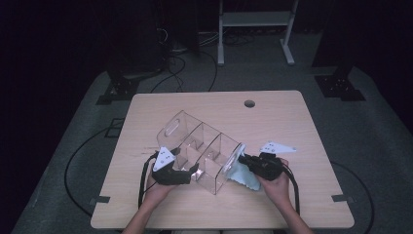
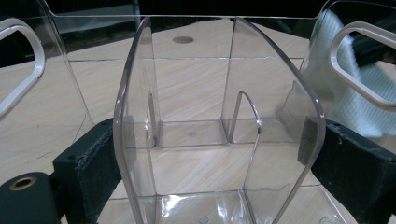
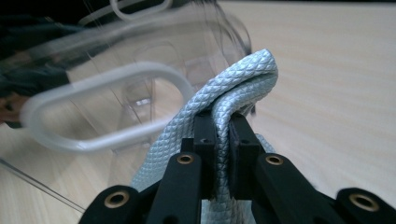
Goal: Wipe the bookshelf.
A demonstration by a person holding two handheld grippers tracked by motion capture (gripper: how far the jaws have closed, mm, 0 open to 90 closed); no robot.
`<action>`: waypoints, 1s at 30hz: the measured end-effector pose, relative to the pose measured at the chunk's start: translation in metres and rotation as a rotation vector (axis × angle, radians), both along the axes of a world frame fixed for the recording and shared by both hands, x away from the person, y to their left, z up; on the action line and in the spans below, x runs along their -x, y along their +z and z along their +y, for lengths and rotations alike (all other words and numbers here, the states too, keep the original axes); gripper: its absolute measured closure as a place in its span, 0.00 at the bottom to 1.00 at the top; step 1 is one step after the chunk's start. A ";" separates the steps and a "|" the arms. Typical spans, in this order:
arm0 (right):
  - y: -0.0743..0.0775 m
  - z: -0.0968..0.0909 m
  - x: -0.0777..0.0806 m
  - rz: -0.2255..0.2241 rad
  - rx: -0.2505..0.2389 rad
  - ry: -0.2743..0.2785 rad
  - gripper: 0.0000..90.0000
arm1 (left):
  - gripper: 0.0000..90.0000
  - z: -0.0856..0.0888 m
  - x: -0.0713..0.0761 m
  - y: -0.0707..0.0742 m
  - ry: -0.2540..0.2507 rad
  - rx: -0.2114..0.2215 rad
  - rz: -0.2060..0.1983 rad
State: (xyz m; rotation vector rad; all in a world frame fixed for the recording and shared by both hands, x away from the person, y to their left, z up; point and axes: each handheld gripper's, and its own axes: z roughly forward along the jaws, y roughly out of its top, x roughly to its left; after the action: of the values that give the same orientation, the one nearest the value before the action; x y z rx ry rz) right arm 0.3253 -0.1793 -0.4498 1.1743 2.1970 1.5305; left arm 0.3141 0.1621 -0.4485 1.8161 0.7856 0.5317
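Left fingers [image 2: 219, 154] clamped across clear plastic divided organiser [image 1: 204, 148] on pale wooden worktop [image 1: 282, 117]; right fingers [image 3: 223, 133] pinched shut on pale blue textured cloth [image 3: 233, 86], against organiser's end.

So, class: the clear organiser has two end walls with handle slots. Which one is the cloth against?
The end wall nearest the right gripper; the cloth lies against it. The other wall points away.

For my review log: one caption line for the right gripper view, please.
Right tool pinches a folded pale blue textured cloth against the handled end wall of a clear plastic divided organiser on the wooden table.
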 end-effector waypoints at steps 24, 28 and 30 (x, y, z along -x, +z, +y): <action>0.025 -0.007 -0.004 -0.048 -0.036 -0.008 0.93 | 0.08 -0.001 0.000 0.000 0.002 0.002 -0.002; 0.023 -0.011 -0.009 -0.030 -0.036 -0.027 0.93 | 0.08 -0.001 0.000 0.000 0.002 0.001 -0.003; 0.027 -0.010 -0.007 -0.040 -0.043 -0.019 0.93 | 0.08 -0.001 0.000 0.000 0.004 0.002 -0.002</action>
State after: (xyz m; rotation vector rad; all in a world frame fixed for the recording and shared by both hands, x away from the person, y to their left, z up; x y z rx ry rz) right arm 0.3325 -0.1896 -0.4225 1.1629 2.1315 1.5876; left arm 0.3143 0.1608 -0.4488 1.8127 0.7883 0.5349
